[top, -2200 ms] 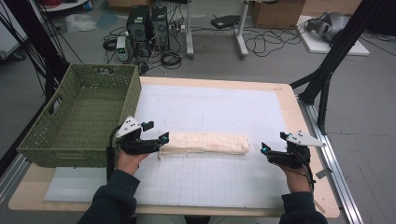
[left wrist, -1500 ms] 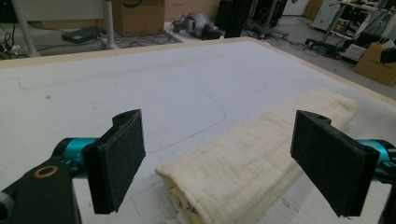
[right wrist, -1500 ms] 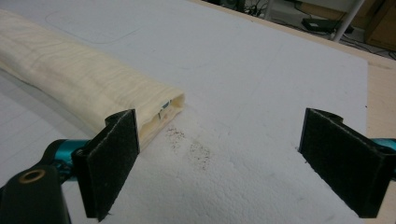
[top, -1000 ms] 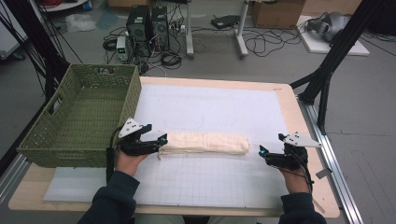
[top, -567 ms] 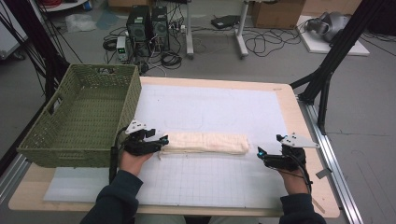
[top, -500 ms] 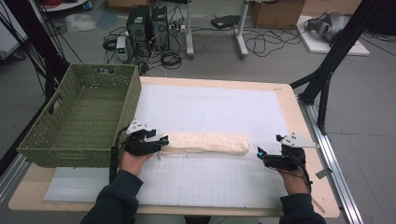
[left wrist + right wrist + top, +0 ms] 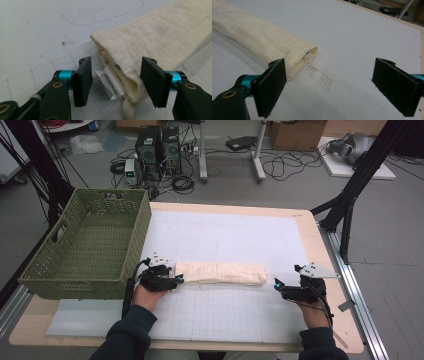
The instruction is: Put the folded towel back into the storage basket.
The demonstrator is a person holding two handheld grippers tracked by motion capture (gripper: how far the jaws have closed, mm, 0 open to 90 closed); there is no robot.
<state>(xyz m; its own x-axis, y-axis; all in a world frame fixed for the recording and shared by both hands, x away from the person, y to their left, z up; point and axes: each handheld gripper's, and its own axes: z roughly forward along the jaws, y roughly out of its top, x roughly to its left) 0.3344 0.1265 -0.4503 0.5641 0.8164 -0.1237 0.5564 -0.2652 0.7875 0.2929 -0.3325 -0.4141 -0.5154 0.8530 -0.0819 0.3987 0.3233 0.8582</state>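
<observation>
- A folded cream cloth (image 7: 220,273) lies as a long roll across the near half of the desk (image 7: 305,225), on a white gridded mat (image 7: 225,310).
- The left gripper (image 7: 176,279) is at the cloth's left end, just right of the basket's near corner.
- In the left gripper view the jaws have just been closing, with that end of the cloth (image 7: 140,50) between them; the right pad sits at the fold's edge, while a gap separates the left pad from the cloth, so there is no squeeze yet.
- A white care label (image 7: 108,83) sticks out of the folded end between the pads, and a thick cord end (image 7: 128,112) shows below it.
- The right gripper (image 7: 276,285) rests near the cloth's right end, just off it and not touching.
- In the right gripper view its jaws stand wide apart, holding nothing; the cloth's open end (image 7: 294,58) lies beside the left pad, and bare mat with dark specks (image 7: 322,77) lies between the pads.
- A green wicker basket (image 7: 90,245) sits at the desk's left edge, apart from the cloth.
</observation>
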